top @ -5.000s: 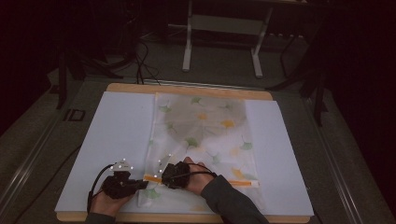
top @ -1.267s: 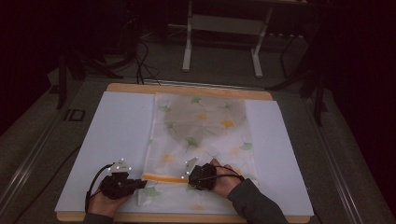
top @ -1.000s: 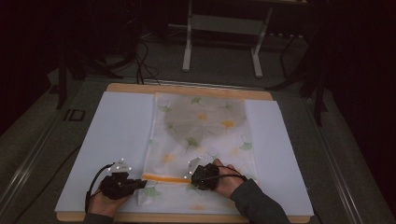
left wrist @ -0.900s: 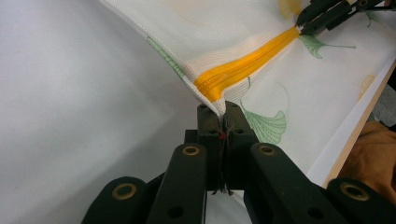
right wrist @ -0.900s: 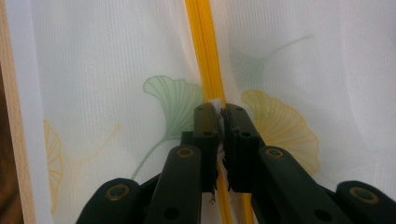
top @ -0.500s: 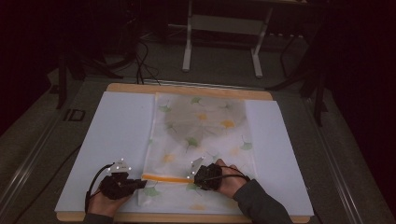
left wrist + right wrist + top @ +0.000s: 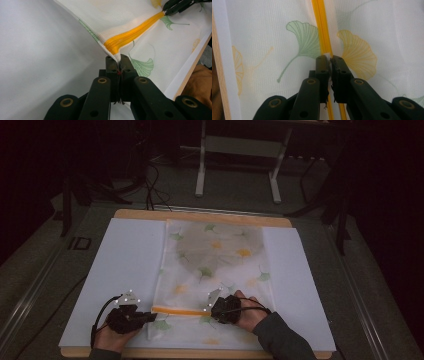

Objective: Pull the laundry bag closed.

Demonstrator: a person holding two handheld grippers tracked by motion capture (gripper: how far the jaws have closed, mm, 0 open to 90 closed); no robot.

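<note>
The left hand-held gripper [image 7: 119,65] has its jaws pinched tight on the corner of the mesh bag [image 7: 140,20], right at the end of the orange zipper [image 7: 132,36], and lifts that corner a little off the white sheet [image 7: 37,50]. The right hand-held gripper [image 7: 329,61] is closed on a small white tab on the zipper [image 7: 322,27], its jaws pressed together around it. In the high view the left hand-held gripper [image 7: 150,316] sits at the bag's [image 7: 215,270] near left edge and the right one [image 7: 212,309] partway along the zipper [image 7: 180,310], the two well apart. The bag, printed with green and yellow leaves, lies flat along the middle of the sheet [image 7: 125,260] on the wooden tabletop [image 7: 200,215].
</note>
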